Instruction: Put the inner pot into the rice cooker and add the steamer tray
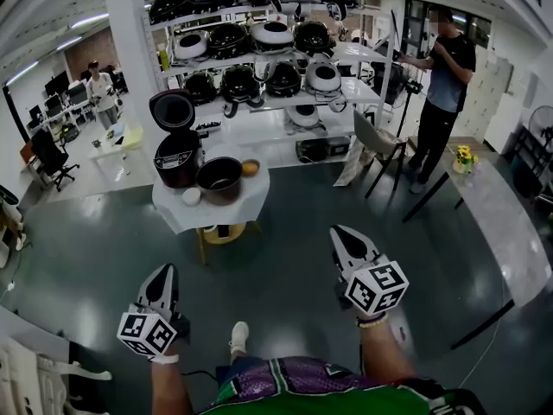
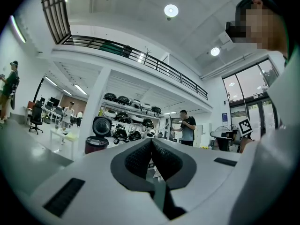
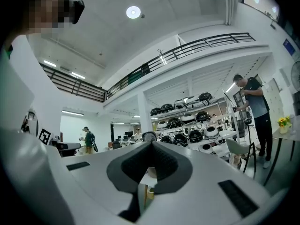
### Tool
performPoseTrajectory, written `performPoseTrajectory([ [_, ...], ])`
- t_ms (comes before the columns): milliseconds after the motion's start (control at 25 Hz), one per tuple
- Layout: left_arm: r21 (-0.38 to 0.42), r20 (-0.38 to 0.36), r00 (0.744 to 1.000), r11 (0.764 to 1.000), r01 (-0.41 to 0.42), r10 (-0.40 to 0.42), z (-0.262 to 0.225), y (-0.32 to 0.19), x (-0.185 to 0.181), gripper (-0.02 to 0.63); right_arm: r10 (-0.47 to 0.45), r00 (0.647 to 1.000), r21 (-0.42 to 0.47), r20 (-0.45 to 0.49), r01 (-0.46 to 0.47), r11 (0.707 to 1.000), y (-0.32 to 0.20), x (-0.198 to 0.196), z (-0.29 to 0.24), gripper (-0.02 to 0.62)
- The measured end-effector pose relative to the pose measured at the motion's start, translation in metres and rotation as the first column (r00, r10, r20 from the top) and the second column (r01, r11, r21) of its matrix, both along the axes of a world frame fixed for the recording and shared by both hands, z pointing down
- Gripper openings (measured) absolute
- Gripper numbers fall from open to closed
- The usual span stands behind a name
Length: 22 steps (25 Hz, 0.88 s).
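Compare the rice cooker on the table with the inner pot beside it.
The rice cooker is taller, its lid raised; the inner pot is lower and lidless. The rice cooker's body looks dark red, the inner pot black. Both are round, open-topped and upright on the white table.

Lighting: bright, even, indoor; we trace it to round ceiling lamps [image 2: 171,10] at twelve o'clock and strip lights [image 1: 91,20] at ten o'clock. Floor [image 1: 302,197]: dull sheen, soft faint shadows. Distortion: we note heavy fisheye curving, with black vignette ringing both gripper views. Focus: we find the nearest foreground soft, the distance clearer.
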<state>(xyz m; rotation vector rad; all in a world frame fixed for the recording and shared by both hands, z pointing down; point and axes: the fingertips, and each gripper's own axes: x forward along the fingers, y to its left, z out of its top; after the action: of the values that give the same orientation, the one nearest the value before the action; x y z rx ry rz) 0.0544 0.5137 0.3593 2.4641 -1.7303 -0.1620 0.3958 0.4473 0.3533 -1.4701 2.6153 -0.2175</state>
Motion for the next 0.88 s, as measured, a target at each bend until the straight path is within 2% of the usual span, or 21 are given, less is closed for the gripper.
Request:
performPoseTrajectory([
  [240,-0.015,0.011,1.000,1.000,0.004,-0.004,-0.003,-0.008,-0.001,0.021,-0.022,1.000,-0.002,0.021,0.022,1.000,-0.017,-0.008,-0.003,0.006],
  [480,-0.031,0.030,0.999,0.999,0.027,-0.026,0.003,-0.033,-0.023,0.021,-0.091,0.996,-0.012,0.012,0.091,0.996,-0.050,-0.042,0.002,0.006],
  [680,-0.038,-0.003,0.999,0.999,0.036,-0.036,0.018,-0.083,-0.049,0.021,-0.138,0.990,-0.026,-0.039,0.137,0.990,-0.088,-0.079,0.012,0.006],
  [880,-0.071,-0.016,1.000,0.997,0.017,-0.018,0.037,-0.162,-0.073,0.023,-0.114,0.992,-0.072,-0.053,0.110,0.991,-0.162,-0.099,0.018,0.006],
])
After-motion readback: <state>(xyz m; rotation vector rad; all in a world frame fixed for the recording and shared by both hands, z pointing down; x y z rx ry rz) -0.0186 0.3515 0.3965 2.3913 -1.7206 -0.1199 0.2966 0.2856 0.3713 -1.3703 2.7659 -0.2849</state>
